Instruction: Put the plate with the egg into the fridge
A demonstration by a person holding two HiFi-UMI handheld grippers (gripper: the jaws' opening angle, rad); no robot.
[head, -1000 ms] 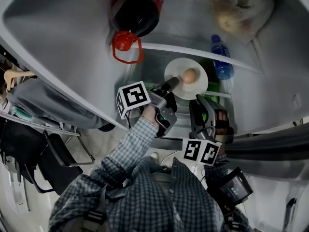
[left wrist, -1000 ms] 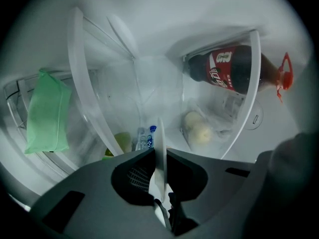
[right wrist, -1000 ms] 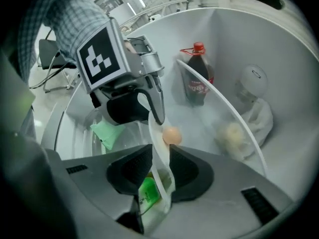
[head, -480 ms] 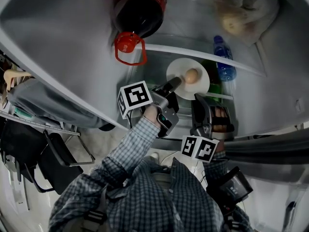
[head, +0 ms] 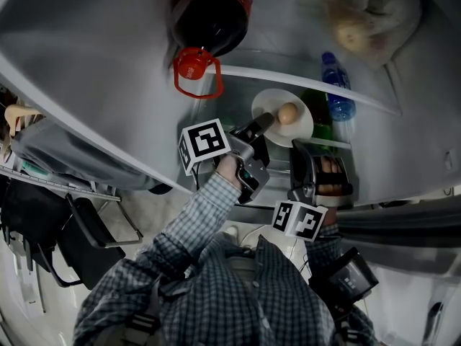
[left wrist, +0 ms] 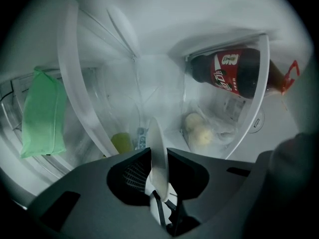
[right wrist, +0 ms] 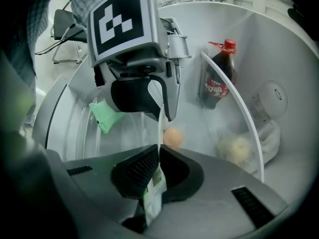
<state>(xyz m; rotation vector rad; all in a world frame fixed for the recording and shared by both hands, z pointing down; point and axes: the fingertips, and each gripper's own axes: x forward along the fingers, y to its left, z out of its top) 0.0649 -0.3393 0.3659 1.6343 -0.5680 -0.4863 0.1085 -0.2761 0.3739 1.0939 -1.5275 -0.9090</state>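
While I am looking down in the head view, the plate (head: pixel 297 127) with the egg (head: pixel 287 112) is hanging near the cola bottle (head: pixel 210 13). Left gripper view: my left gripper (left wrist: pixel 158 152) is clamping its rim. Right gripper view: my right gripper (right wrist: pixel 158 156) is closing on that rim, left of the bottle.

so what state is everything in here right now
plate, held by its rim inside the fridge
egg, whole, sitting on the plate
left gripper, shut on the plate rim
right gripper, jaws closing on the plate rim
cola bottle, cap on
fridge, open
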